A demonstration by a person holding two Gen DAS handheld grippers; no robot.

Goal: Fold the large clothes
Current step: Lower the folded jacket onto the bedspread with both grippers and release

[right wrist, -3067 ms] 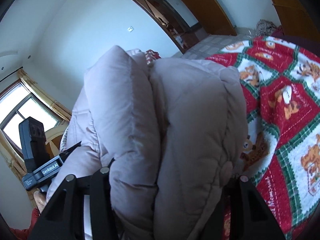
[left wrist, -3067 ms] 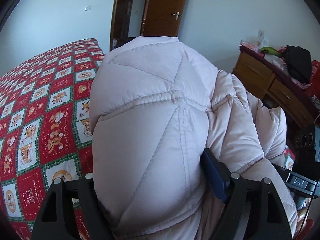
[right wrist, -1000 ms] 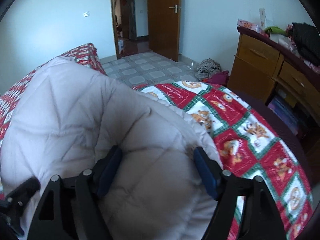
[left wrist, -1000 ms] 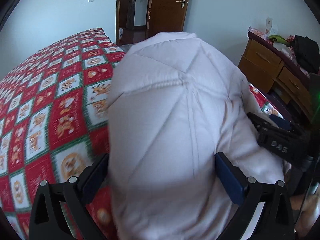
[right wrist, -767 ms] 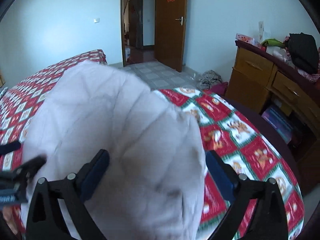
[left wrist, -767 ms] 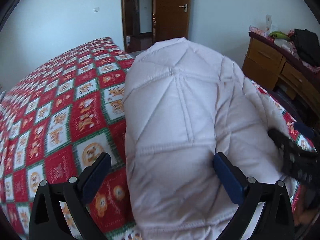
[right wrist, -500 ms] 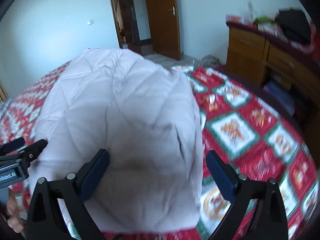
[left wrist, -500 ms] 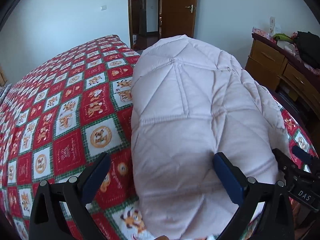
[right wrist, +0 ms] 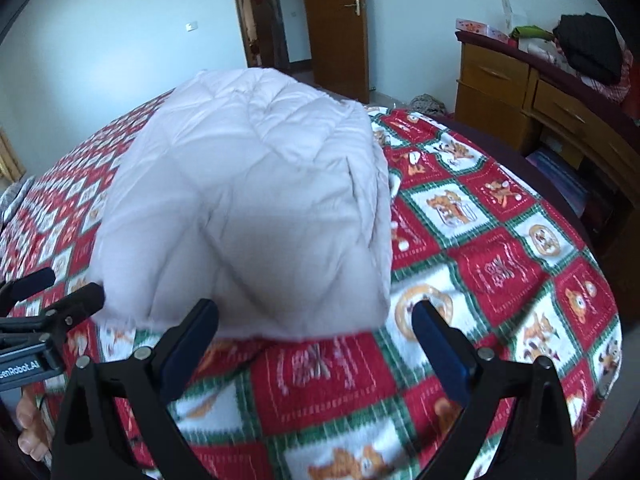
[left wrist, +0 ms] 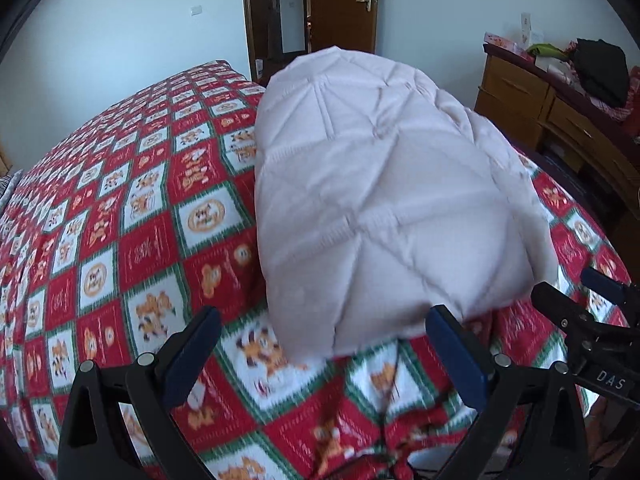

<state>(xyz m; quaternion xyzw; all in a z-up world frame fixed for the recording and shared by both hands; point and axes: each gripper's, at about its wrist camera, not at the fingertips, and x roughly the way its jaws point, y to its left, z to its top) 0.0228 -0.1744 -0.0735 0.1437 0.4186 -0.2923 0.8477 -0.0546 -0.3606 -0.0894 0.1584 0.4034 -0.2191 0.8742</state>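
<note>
One pale quilted jacket [left wrist: 384, 184] lay folded into a thick bundle on the bed [left wrist: 132, 208], near the foot edge, resting on the single red, white and green checked blanket [right wrist: 492, 272]. Two tools were in view: the left tool [left wrist: 326, 354] and the right tool [right wrist: 316, 342] each stood released, jaws spread wide with nothing between them, just short of the jacket's near edge. One wooden dresser [right wrist: 516, 92] stood beyond the bed's right side.
</note>
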